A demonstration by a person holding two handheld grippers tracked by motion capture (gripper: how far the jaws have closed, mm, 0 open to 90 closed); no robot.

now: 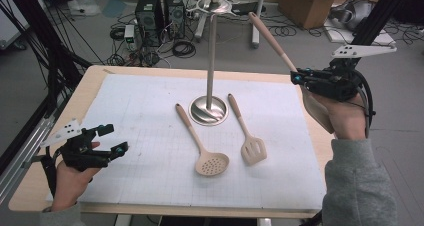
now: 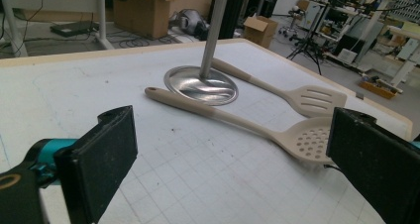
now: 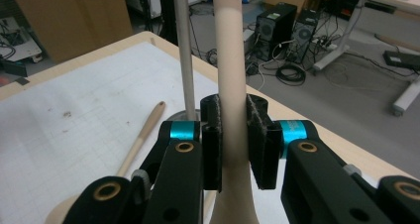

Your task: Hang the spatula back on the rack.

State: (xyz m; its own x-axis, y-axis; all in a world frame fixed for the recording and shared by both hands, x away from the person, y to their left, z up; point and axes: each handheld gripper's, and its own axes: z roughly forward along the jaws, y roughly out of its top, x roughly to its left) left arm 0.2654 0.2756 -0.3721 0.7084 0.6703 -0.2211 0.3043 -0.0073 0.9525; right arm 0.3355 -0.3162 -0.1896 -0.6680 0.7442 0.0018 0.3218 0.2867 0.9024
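Beige silicone fills the gap between the black fingers (image 3: 257, 144) of the right gripper (image 3: 233, 144): they are clenched on the handle of a spatula-type utensil (image 3: 232, 75), with pads pressed to both sides of the shaft. In the high view this utensil (image 1: 274, 38) is held clear of the bench, handle end angled up toward the top ring (image 1: 214, 6) of the steel stand (image 1: 212, 51), broad head down by the person's hand. The handle tip sits near the ring but apart from it.

Left gripper (image 1: 107, 138): fingers (image 2: 106, 154) released and spread wide, nothing between them, held low over the near left corner of the bench (image 1: 95, 81).

Two matching utensils lie flat on the white grid mat (image 1: 145, 111): a perforated skimmer (image 1: 202, 143) and a slotted turner (image 1: 247, 133), one either side of the stand's round base (image 1: 208, 111), handle ends just beside it.

Judgement: the step in hand is hanging the first utensil on the stand; it is lifted, not yet hung. The next move calls for bringing the handle end to a hook on the ring. Whether the handle has a hanging hole cannot be told at this size. The grip must stay firm, since the long lever invites slip. The skimmer and turner remain to be done.
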